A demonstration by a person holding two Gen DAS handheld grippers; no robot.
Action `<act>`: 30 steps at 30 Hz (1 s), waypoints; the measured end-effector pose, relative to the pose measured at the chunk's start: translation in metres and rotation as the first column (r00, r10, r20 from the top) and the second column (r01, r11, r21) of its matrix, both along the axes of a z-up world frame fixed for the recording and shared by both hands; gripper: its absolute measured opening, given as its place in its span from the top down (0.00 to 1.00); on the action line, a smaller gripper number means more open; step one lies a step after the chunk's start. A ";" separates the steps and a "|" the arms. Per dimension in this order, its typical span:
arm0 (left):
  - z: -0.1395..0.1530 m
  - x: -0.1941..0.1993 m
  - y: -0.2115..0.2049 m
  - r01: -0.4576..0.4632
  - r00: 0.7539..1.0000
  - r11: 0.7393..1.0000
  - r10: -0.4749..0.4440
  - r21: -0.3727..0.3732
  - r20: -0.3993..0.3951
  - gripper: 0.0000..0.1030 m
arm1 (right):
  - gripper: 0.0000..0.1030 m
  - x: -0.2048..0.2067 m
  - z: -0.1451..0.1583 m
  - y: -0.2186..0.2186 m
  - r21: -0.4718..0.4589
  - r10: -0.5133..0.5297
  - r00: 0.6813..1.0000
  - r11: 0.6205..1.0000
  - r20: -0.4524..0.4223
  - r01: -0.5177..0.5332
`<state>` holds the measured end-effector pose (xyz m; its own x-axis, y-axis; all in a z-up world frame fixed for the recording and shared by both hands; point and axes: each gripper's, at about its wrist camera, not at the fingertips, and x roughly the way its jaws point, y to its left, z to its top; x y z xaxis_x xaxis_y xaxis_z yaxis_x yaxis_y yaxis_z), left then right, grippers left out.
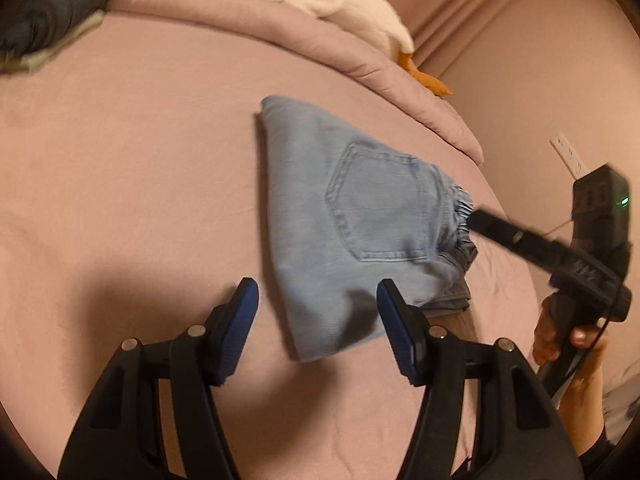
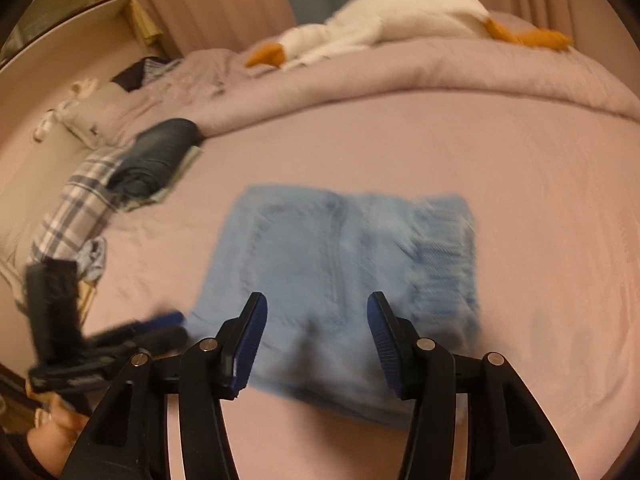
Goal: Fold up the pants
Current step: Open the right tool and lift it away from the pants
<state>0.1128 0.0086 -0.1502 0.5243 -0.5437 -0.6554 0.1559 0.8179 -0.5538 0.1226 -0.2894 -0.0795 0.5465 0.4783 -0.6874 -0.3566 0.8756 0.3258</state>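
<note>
Item: folded pants (image 1: pixel 360 216) lay on the bed (image 1: pixel 140 160) just ahead of my left claw (image 1: pixel 316 300) and right claw (image 2: pixel 316 316), both half open, gripping nothing.

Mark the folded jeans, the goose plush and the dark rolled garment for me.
folded jeans (image 1: pixel 372 216), left wrist view, back pocket.
goose plush (image 2: pixel 400 12), right wrist view, white body.
dark rolled garment (image 2: pixel 160 152), right wrist view, its top.
</note>
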 end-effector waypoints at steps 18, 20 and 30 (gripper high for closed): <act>-0.009 -0.001 -0.017 0.088 0.996 0.996 -0.088 0.030 -0.007 0.64 | 0.49 0.136 -0.019 0.153 -0.251 0.253 0.953 0.924 -0.166 -0.289; -0.009 -0.002 -0.017 0.091 0.996 0.995 -0.091 0.030 -0.005 0.64 | 0.52 0.146 -0.027 0.163 -0.255 0.261 0.937 0.913 -0.233 -0.318; -0.010 -0.010 -0.013 0.081 0.997 0.997 -0.081 0.015 -0.016 0.69 | 0.90 0.140 -0.033 0.173 -0.369 0.267 0.931 0.862 -0.248 -0.346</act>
